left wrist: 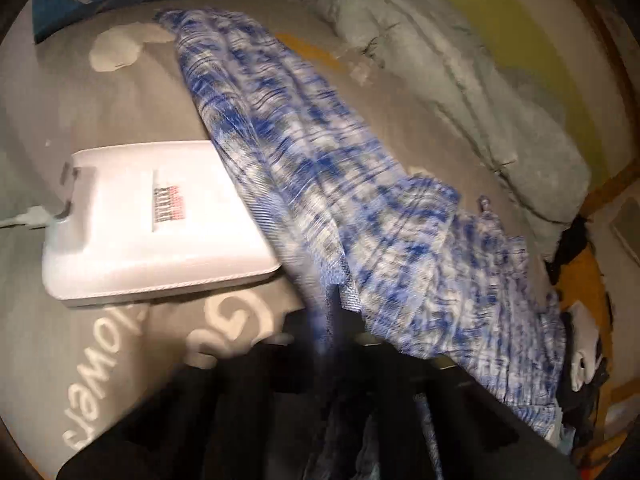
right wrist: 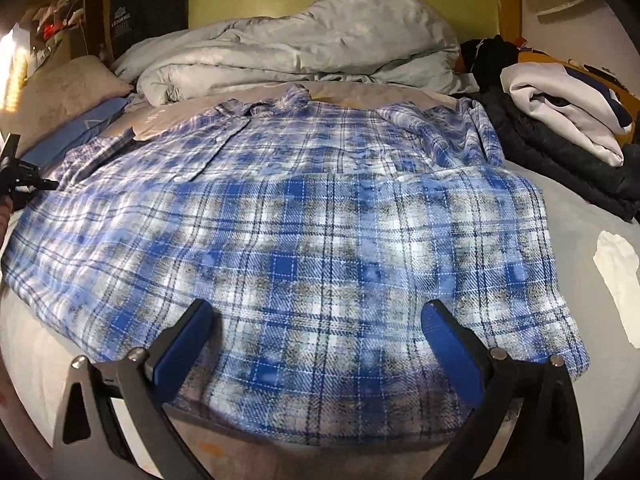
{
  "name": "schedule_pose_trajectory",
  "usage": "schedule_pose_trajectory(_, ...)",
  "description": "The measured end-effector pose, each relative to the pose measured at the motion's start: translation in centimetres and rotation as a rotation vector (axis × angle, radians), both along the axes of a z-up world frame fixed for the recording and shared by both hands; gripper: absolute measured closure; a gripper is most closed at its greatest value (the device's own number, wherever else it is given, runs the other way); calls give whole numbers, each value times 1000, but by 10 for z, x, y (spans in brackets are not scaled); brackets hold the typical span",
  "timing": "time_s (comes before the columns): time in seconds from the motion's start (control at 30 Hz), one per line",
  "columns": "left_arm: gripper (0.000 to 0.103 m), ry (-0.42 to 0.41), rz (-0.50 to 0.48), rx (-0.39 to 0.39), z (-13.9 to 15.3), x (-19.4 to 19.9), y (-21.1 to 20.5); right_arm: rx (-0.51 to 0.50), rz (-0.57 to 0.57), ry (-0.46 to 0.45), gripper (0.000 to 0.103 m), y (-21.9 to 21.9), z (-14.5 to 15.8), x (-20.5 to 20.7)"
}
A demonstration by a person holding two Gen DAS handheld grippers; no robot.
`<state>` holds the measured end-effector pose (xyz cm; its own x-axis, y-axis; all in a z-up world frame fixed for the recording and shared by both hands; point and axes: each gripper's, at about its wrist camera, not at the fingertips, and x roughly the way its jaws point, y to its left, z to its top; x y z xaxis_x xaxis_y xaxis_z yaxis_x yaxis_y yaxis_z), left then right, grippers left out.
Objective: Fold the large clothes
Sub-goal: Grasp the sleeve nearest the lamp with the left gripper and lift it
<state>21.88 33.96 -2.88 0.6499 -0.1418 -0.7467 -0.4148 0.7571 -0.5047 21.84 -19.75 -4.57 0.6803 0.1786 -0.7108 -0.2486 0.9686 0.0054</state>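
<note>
A large blue and white plaid shirt (right wrist: 304, 216) lies spread on the bed, collar toward the far side. My right gripper (right wrist: 318, 320) is open, its blue-padded fingers (right wrist: 188, 336) hovering wide apart over the near hem of the shirt. In the left wrist view the shirt (left wrist: 320, 184) is blurred and rises in a bunched fold toward the camera. My left gripper (left wrist: 336, 320) is shut on the shirt's edge and lifts it. The left gripper also shows at the far left of the right wrist view (right wrist: 20, 180).
A white flat box (left wrist: 160, 220) lies on the grey sheet (left wrist: 80, 100) beside the shirt. A crumpled grey duvet (right wrist: 300, 48) lies along the headboard. A dark jacket (right wrist: 560, 160) and folded white garment (right wrist: 568, 100) are piled at right. A white cloth (right wrist: 620, 276) lies nearby.
</note>
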Motion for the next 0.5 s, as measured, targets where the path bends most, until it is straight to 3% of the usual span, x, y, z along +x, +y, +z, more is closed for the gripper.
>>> schedule_pose_trajectory(0.17,102,-105,-71,152,25,-8,-26,-11,-2,-7,0,1,-1,-2)
schedule_pose_trajectory(0.23,102,-87,-128,202,29,-12,-47,-11,0,-6,0,1,-1,-2)
schedule_pose_trajectory(0.37,102,-1,-217,206,10,-25,-82,-12,0,-5,0,2,0,-2)
schedule_pose_trajectory(0.47,101,-24,-255,245,17,-32,-99,-13,0,-5,0,2,-1,-2)
schedule_pose_trajectory(0.5,96,-34,-252,251,21,-34,-99,-14,0,-6,0,2,-1,-3)
